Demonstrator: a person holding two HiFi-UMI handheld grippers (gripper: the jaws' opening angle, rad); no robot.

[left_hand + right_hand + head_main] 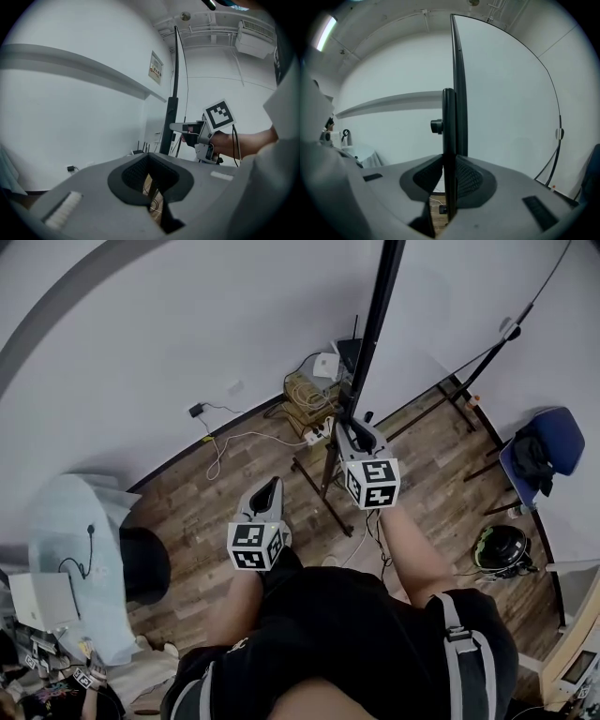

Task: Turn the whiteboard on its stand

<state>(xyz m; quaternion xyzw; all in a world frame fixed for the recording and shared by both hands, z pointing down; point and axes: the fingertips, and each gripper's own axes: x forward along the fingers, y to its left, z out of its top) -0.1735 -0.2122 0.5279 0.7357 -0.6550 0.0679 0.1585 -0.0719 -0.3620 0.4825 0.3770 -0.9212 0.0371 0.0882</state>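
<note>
Black upright (pixel 448 140) of the stand at centre of the right gripper view, pinched in the right tool (pixel 449 192); whiteboard (pixel 501 93) edge-on just behind. Left tool (pixel 271 484) centre-left in the head view, jaws together, empty. Likely stiff, broad, slick: best gripped on the frame edge.

Blue chair (pixel 553 435), probably helmet (pixel 502 547), floor cables (pixel 225 441).
</note>
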